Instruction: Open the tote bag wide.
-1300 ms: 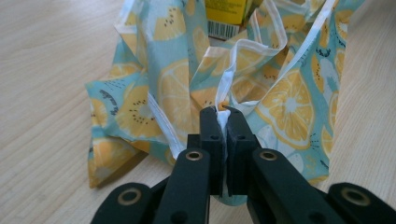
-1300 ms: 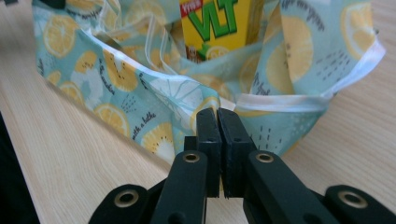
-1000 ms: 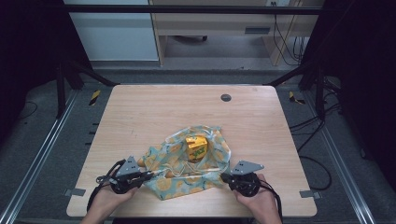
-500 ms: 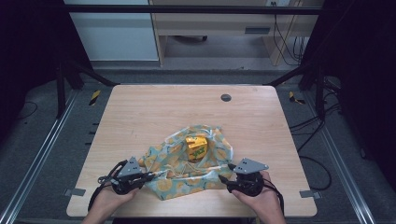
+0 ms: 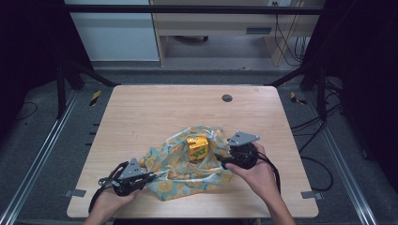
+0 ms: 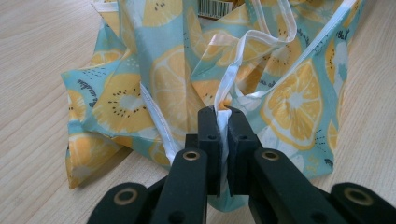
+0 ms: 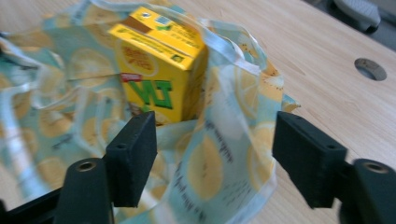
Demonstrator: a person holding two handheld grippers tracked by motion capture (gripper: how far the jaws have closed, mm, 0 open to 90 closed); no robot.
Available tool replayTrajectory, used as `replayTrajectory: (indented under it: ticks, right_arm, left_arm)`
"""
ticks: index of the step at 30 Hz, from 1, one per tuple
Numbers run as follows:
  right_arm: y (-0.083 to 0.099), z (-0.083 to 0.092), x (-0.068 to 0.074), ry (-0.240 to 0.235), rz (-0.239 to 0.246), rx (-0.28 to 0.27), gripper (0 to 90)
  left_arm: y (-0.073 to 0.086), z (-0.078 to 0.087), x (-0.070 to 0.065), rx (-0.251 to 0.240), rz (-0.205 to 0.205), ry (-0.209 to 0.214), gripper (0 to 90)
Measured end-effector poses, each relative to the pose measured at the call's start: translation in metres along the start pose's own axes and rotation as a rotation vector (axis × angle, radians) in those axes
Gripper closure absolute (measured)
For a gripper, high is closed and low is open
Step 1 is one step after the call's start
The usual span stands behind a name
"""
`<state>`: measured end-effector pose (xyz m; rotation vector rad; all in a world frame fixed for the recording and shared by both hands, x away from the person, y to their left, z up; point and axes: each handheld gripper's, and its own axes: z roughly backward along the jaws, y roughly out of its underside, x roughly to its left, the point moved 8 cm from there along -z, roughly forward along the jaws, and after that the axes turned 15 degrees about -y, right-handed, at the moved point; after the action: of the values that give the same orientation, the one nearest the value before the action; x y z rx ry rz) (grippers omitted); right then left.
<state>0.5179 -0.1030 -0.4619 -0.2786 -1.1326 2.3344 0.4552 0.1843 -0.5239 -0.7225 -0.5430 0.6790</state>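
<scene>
My left hand-held gripper (image 6: 223,122) is squeezed tight on a white edge strip of the lemon cloth bag (image 5: 187,171). It pins that near left corner down on the counter (image 5: 141,117).

My right hand-held gripper (image 7: 215,154) has just been opening. Its jaws now stand wide apart, and a fold of the bag's cloth lies loose between them, but the pads do not press on it. So this one holds nothing.

The yellow juice box (image 7: 159,65) stands upright inside the bag, with cloth bunched all around it. From above, the bag sits near the front of the counter, and the box (image 5: 197,146) is in its far middle part.

What matters most is where the box is. It lies just past my right hand-held gripper (image 5: 224,164), a little to the left of it and farther away. Its long side points up. My right hand (image 5: 256,173) is much nearer to the box than my left hand (image 5: 112,201), so I think the right one should go for it next
</scene>
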Motion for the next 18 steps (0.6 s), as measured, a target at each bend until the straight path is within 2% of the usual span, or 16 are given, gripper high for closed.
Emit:
replayTrajectory:
  ticks: [1, 2, 3, 5, 8, 10, 12, 17, 18]
  right_arm:
    - [0.0, 0.0, 0.0, 0.0, 0.0, 0.0, 32.1]
    - [-0.001, -0.008, -0.007, 0.006, -0.002, 0.031, 38.2]
    - [-0.001, -0.008, -0.007, 0.006, -0.002, 0.031, 38.2]
    - [-0.002, -0.015, -0.011, -0.004, 0.0, 0.052, 43.9]
    - [-0.002, -0.025, -0.018, -0.016, 0.016, 0.086, 62.6]
    - [-0.003, -0.025, -0.02, -0.018, 0.012, 0.088, 65.9]
    - [-0.009, -0.026, -0.024, -0.029, -0.002, 0.056, 73.2]
    - [-0.016, -0.029, -0.034, -0.018, -0.02, 0.055, 78.6]
    - [-0.02, -0.032, -0.04, -0.018, -0.034, 0.046, 84.7]
  left_arm:
    - [0.0, 0.0, 0.0, 0.0, 0.0, 0.0, 86.3]
    - [0.0, 0.0, 0.0, -0.003, -0.003, -0.002, 86.3]
    - [0.0, 0.001, 0.0, -0.004, -0.004, -0.002, 86.3]
    - [0.0, 0.001, 0.001, -0.005, -0.004, -0.004, 86.3]
    - [-0.002, 0.001, 0.0, -0.011, -0.007, -0.014, 86.1]
    - [-0.003, 0.001, 0.001, -0.014, -0.012, -0.02, 86.1]
    - [-0.005, 0.0, -0.001, -0.021, -0.019, -0.025, 86.0]
    - [-0.007, -0.002, 0.0, -0.029, -0.028, -0.038, 85.9]
    - [-0.01, -0.004, 0.001, -0.035, -0.023, -0.042, 85.8]
